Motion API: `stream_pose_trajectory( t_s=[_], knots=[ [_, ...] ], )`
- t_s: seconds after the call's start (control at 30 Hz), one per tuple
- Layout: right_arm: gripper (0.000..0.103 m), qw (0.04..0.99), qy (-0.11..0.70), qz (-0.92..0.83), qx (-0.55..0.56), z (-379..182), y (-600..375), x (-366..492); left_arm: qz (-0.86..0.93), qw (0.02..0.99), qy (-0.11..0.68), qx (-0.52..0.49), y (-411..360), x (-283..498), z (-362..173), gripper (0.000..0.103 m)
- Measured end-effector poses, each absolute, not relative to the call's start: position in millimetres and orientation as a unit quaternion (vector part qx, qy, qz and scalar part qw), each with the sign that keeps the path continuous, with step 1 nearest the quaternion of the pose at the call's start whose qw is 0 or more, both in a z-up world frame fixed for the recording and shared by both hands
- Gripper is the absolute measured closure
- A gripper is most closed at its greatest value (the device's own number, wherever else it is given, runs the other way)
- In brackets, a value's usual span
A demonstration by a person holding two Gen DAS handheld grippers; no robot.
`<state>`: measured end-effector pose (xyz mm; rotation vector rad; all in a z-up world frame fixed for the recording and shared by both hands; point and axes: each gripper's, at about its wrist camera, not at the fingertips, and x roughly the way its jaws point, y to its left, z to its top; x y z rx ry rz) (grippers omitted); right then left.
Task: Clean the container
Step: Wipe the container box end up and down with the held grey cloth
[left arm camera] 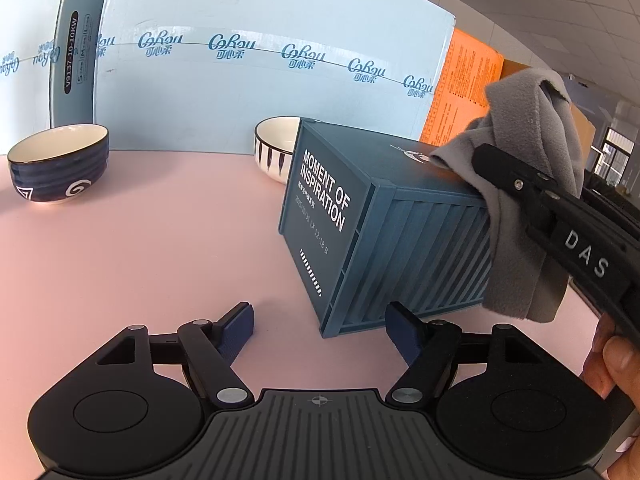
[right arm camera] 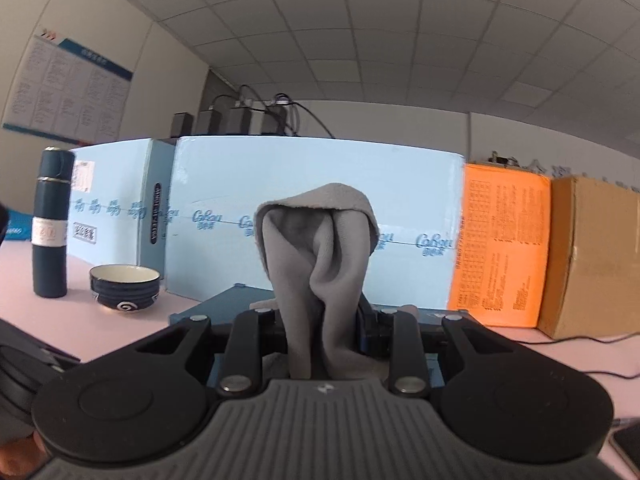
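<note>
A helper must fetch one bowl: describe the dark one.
On the pink table, before the pale blue cartons, stands a dark navy ceramic bowl. Unlike the white striped bowl behind the blue container-shaped box, it bears a white spiral.

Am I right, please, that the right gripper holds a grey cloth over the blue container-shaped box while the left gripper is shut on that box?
Not quite. The left gripper is not shut on the blue container-shaped box: the left wrist view shows its pads apart, the box's corner only near one of them. The rest stands: the right gripper holds the grey cloth over the box.
</note>
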<state>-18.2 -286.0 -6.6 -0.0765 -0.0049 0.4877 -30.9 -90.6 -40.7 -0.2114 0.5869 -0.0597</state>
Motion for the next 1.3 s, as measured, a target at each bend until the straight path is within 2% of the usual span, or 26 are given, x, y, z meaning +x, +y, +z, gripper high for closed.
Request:
stream_pose_trajectory(
  t_s=[0.2, 0.3, 0.47, 0.87, 1.3],
  knots=[
    [0.073, 0.989, 0.013, 0.13, 0.069, -7.2, -320.8, -7.2, -0.029, 0.951, 0.288, -0.104, -91.8, -31.9, -40.7, 0.028],
    [0.078, 0.99, 0.012, 0.106, 0.096, -8.3, -328.8, -7.3, -0.029, 0.951, 0.288, -0.104, -92.6, -32.6, -40.9, 0.028],
    [0.071, 0.991, 0.011, 0.11, 0.079, -8.0, -323.1, -8.5, -0.03, 0.951, 0.288, -0.104, -93.7, -32.6, -41.1, 0.028],
    [0.071, 0.99, 0.005, 0.131, 0.045, -7.9, -312.4, -12.2, -0.031, 0.951, 0.288, -0.105, -92.7, -33.6, -41.1, 0.028],
    [0.071, 0.944, -0.013, 0.316, -0.098, -10.2, -271.6, -32.5, -0.032, 0.951, 0.288, -0.107, -90.9, -35.6, -41.7, 0.028]
  ],
)
